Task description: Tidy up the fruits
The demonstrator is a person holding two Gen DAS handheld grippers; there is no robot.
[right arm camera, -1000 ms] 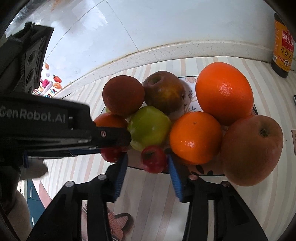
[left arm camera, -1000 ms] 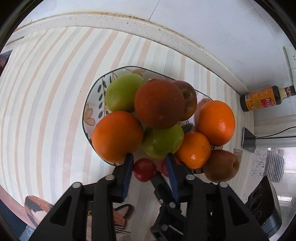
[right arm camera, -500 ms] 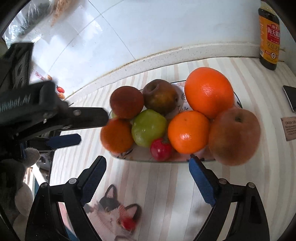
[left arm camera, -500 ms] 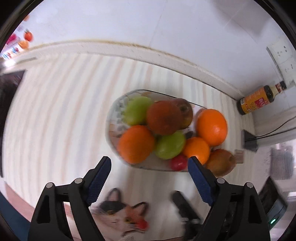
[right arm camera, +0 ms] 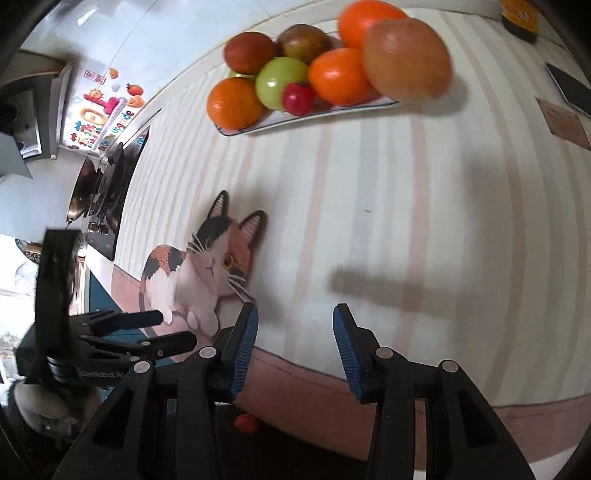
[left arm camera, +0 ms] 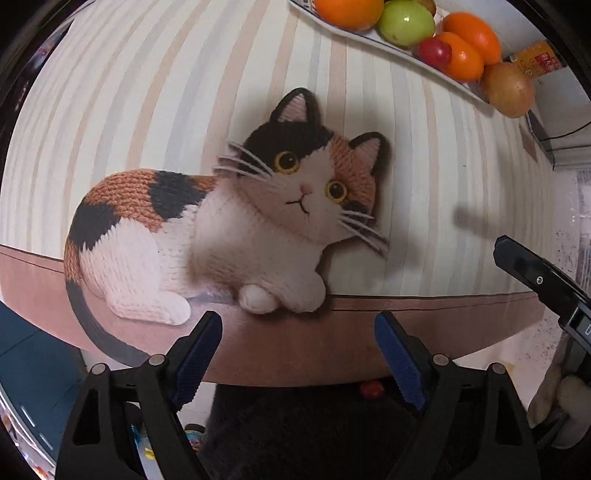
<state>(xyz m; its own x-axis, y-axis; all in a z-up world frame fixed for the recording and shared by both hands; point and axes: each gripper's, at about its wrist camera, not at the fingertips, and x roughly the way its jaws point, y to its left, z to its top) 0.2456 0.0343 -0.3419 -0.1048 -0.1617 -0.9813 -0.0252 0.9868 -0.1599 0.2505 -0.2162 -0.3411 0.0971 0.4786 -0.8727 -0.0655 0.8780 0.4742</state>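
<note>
A patterned plate (right arm camera: 295, 120) at the far side of the striped mat holds oranges (right arm camera: 234, 103), green apples (right arm camera: 282, 83), brown-red apples (right arm camera: 406, 61) and a small red fruit (right arm camera: 298, 98). The plate's fruits show in the left wrist view at the top right (left arm camera: 406, 22). Another small red fruit lies on the dark floor below the table edge (right arm camera: 246, 424), also in the left wrist view (left arm camera: 369, 389). My left gripper (left arm camera: 297, 356) is open and empty at the near table edge. My right gripper (right arm camera: 293, 349) is open and empty there too.
A calico cat picture (left arm camera: 229, 229) is printed on the mat near the front edge. A sauce bottle (left arm camera: 539, 59) stands beyond the plate. A dark phone (right arm camera: 570, 94) and a card (right arm camera: 563, 123) lie at the right. A stove (right arm camera: 110, 184) is at the left.
Both grippers have pulled back from the plate to the near table edge and tilted down. A small red fruit now lies on the floor.
</note>
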